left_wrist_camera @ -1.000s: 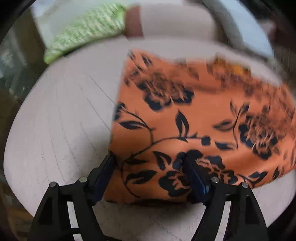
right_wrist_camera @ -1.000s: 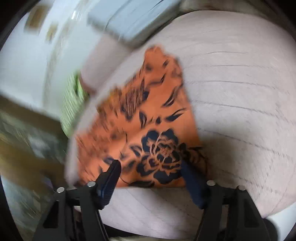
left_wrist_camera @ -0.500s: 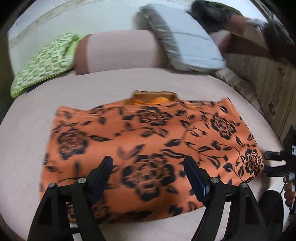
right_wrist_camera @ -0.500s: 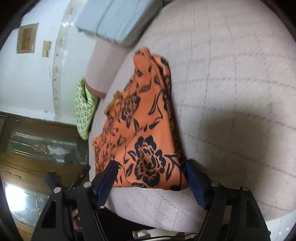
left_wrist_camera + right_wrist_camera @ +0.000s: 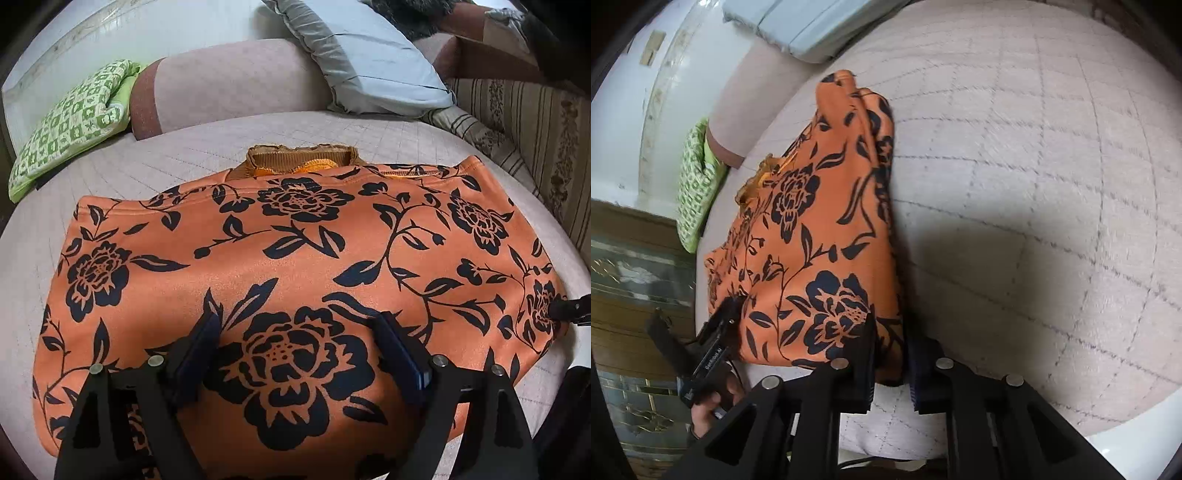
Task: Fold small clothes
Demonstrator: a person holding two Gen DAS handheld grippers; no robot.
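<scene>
An orange garment [image 5: 295, 266] of smooth cloth with a faint sheen, printed with matt dark-blue flowers; a ribbed knit band [image 5: 299, 162] shows at its far edge. It lies on a quilted, matt pinkish cushion [image 5: 1052, 166] with stitched lines. The left gripper [image 5: 299, 343] and right gripper [image 5: 890, 354] are matt black plastic with small shiny metal pins. A green checked cloth pillow [image 5: 70, 122] sits far left; a smooth pale-blue pillow [image 5: 365, 62] far right.

seat: pale pink quilted sofa cushion [image 5: 192, 147] | far: pink padded backrest [image 5: 236, 77], grey-blue pillow [image 5: 369, 62] | far left: green checked cushion [image 5: 70, 125] | right: striped floral upholstery [image 5: 535, 122] | wall: pale white wall [image 5: 147, 33]
</scene>
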